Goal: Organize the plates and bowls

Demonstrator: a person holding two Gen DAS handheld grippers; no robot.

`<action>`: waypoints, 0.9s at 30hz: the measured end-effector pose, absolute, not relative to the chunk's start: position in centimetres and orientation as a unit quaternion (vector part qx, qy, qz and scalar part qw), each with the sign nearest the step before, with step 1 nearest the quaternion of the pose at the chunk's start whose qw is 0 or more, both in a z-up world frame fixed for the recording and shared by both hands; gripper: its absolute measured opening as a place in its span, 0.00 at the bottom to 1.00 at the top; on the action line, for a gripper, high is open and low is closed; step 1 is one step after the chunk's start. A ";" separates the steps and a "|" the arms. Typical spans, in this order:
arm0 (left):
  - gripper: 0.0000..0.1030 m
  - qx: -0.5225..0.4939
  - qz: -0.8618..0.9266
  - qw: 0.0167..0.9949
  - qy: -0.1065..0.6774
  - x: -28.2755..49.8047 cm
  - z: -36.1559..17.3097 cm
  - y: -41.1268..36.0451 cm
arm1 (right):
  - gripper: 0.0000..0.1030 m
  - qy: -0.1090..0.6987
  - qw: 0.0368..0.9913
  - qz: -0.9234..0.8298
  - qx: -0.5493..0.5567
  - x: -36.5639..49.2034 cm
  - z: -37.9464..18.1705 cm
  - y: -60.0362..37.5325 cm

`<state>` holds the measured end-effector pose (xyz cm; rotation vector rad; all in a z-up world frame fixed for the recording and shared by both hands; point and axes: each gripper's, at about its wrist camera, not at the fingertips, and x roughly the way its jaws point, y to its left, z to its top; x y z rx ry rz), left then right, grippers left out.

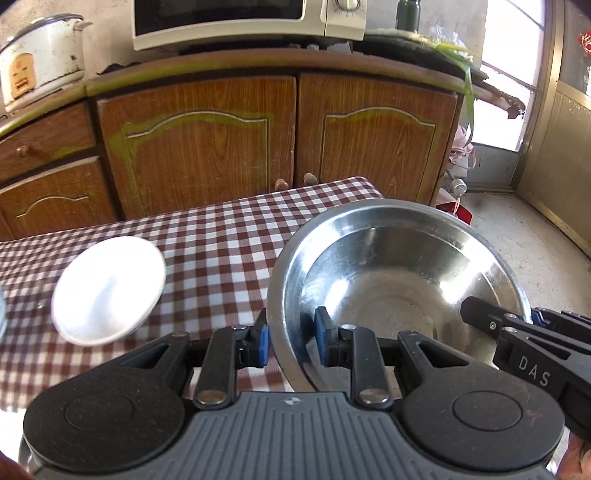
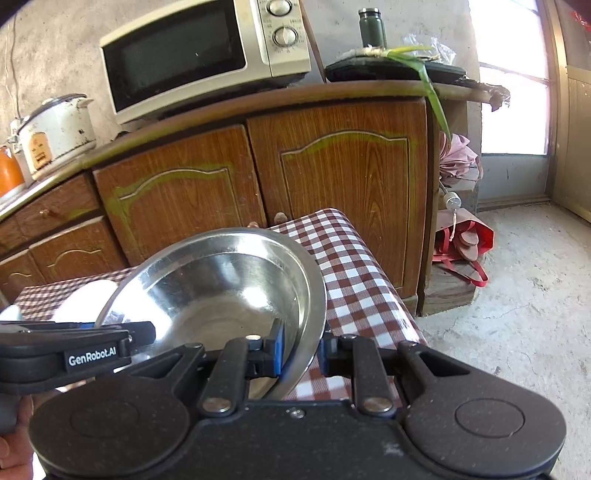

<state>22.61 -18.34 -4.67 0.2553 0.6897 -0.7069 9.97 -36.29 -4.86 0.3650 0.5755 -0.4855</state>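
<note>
A large steel bowl [image 1: 399,273] hangs above the checked table [image 1: 221,236], held from both sides. My left gripper [image 1: 291,343] is shut on its left rim, blue pads either side of the wall. My right gripper [image 2: 301,354] is shut on the bowl's [image 2: 229,280] right rim; it also shows in the left wrist view at the right [image 1: 517,332]. A white plate [image 1: 109,290] lies on the cloth to the left of the bowl, partly hidden behind it in the right wrist view [image 2: 85,295].
Wooden cabinet doors [image 1: 280,140] stand just beyond the table, with a microwave [image 1: 240,18] and a white rice cooker [image 1: 40,59] on the counter. The table's right edge [image 2: 384,288] drops to a concrete floor with a red bag [image 2: 465,243].
</note>
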 end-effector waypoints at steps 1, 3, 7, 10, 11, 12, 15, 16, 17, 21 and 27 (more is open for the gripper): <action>0.24 0.124 -0.339 0.873 0.328 22.0 -4.3 -18.0 | 0.23 0.279 0.914 -0.236 0.177 9.4 -4.4 -35.9; 0.24 0.128 -0.342 0.874 0.322 20.8 -3.5 -17.1 | 0.22 0.274 0.914 -0.236 0.182 8.2 -3.4 -35.2; 0.24 0.129 -0.342 0.876 0.314 18.7 -2.2 -15.4 | 0.22 0.267 0.915 -0.238 0.184 5.7 -1.7 -33.6; 0.24 0.125 -0.345 0.877 0.311 17.1 -1.6 -14.1 | 0.22 0.262 0.916 -0.242 0.182 3.9 -0.4 -32.4; 0.24 0.122 -0.345 0.877 0.312 16.7 -1.4 -13.7 | 0.22 0.261 0.916 -0.243 0.183 3.3 0.0 -32.0; 0.24 0.120 -0.346 0.876 0.312 16.2 -1.3 -13.3 | 0.21 0.259 0.916 -0.244 0.184 2.8 0.4 -31.7; 0.25 0.118 -0.347 0.877 0.311 14.9 -0.8 -12.3 | 0.21 0.255 0.917 -0.246 0.182 1.2 1.5 -30.5; 0.25 0.117 -0.347 0.877 0.311 14.5 -0.7 -11.8 | 0.21 0.255 0.917 -0.247 0.181 0.7 1.8 -30.1; 0.25 0.117 -0.346 0.878 0.310 14.0 -0.6 -11.4 | 0.21 0.254 0.918 -0.247 0.180 0.2 2.1 -29.7; 0.25 0.121 -0.347 0.878 0.308 12.5 -0.3 -9.7 | 0.21 0.253 0.918 -0.246 0.182 -1.7 2.8 -28.3; 0.25 0.127 -0.344 0.880 0.301 10.6 -0.1 -7.5 | 0.21 0.254 0.917 -0.246 0.183 -3.9 3.1 -25.8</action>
